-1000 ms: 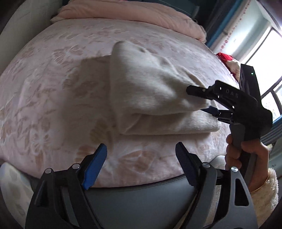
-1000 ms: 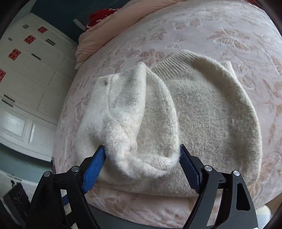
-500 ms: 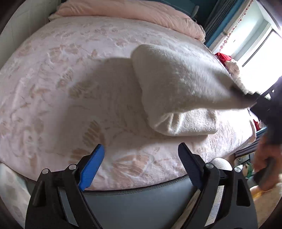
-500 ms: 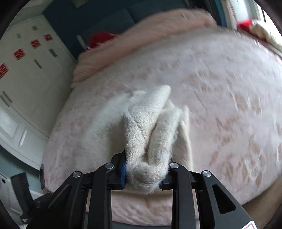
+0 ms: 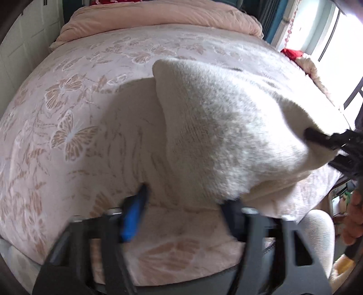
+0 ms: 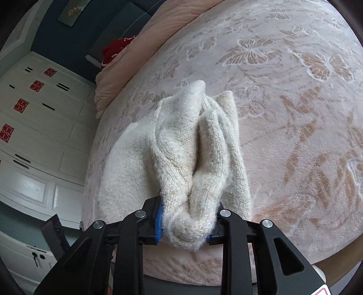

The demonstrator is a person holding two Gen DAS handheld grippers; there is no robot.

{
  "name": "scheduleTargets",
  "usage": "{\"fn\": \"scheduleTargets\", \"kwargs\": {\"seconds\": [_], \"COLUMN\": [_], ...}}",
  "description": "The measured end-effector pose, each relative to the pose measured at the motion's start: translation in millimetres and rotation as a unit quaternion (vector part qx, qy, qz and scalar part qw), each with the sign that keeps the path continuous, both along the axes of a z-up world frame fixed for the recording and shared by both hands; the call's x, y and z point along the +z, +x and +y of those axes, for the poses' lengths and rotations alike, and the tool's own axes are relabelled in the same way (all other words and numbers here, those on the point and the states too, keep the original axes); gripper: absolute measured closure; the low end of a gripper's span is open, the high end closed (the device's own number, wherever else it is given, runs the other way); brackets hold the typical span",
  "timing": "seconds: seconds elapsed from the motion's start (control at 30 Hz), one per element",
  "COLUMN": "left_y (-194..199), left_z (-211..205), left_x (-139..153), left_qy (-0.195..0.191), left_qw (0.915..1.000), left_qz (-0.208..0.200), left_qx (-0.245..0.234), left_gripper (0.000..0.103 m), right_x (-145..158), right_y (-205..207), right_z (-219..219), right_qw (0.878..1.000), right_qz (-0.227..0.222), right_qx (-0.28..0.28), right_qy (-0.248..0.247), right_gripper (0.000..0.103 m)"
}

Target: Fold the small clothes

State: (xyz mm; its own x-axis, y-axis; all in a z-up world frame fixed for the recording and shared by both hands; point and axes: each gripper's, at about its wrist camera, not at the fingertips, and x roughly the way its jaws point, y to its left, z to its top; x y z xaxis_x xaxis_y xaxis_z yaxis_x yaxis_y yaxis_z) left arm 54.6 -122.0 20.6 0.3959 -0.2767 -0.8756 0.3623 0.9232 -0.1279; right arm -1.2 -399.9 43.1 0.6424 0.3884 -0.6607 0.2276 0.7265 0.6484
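A cream knitted sweater (image 5: 222, 136), folded into a thick bundle, is held up over the pink bed. My right gripper (image 6: 186, 223) is shut on the bunched edge of the sweater (image 6: 188, 163); it also shows at the right edge of the left wrist view (image 5: 326, 147), pinching the bundle's near corner. My left gripper (image 5: 183, 211) is open and motion-blurred, low at the bed's front edge. The sweater's lower corner hangs over its right finger.
The bed (image 5: 79, 113) has a pink cover with butterfly patterns, and a folded pink quilt (image 5: 158, 15) lies at its far end. White wardrobes (image 6: 34, 136) stand left of the bed. A window (image 5: 335, 34) is at the right.
My right gripper closed on the sweater's edge and lifted the bundle off the bed. My left gripper moved in closer under the hanging sweater and has narrowed somewhat.
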Motion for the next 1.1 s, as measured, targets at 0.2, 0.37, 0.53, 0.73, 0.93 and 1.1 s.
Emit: {"fn": "scheduleTargets", "kwargs": {"seconds": [0.2,0.37,0.53,0.73,0.93,1.1], "left_y": [-0.1,-2.2,-16.3,-17.9,43.6,64.7], "left_z": [17.1,22.6,39.6,9.2,-46.6,-68.7], "left_x": [11.9,-21.5,4.9,101.3,81.8,24.7], "left_qy": [-0.047,-0.025,-0.056,-0.076,-0.079,-0.030], "left_qw": [0.9982,0.9960,0.9954,0.9947,0.9966,0.9993], "left_qz": [0.017,0.070,0.068,-0.066,-0.014,0.020], "left_qx": [0.032,0.050,0.036,-0.019,-0.018,-0.013], "left_gripper": [0.088,0.091,0.090,0.050,0.049,0.049], "right_x": [-1.2,-37.8,6.2,74.1,45.4,-41.4], "right_y": [-7.5,-13.5,-27.0,-4.6,84.1,123.3], "right_z": [-5.0,1.3,5.3,14.9,28.2,13.2], "right_qw": [0.998,0.995,0.987,0.981,0.986,0.972], "right_qz": [0.015,0.064,0.049,-0.038,-0.010,0.092], "right_qx": [-0.008,0.005,-0.003,-0.005,0.049,0.047], "right_qy": [-0.063,-0.076,-0.153,-0.190,-0.157,-0.211], "right_gripper": [0.082,0.077,0.061,0.072,0.097,0.103]}}
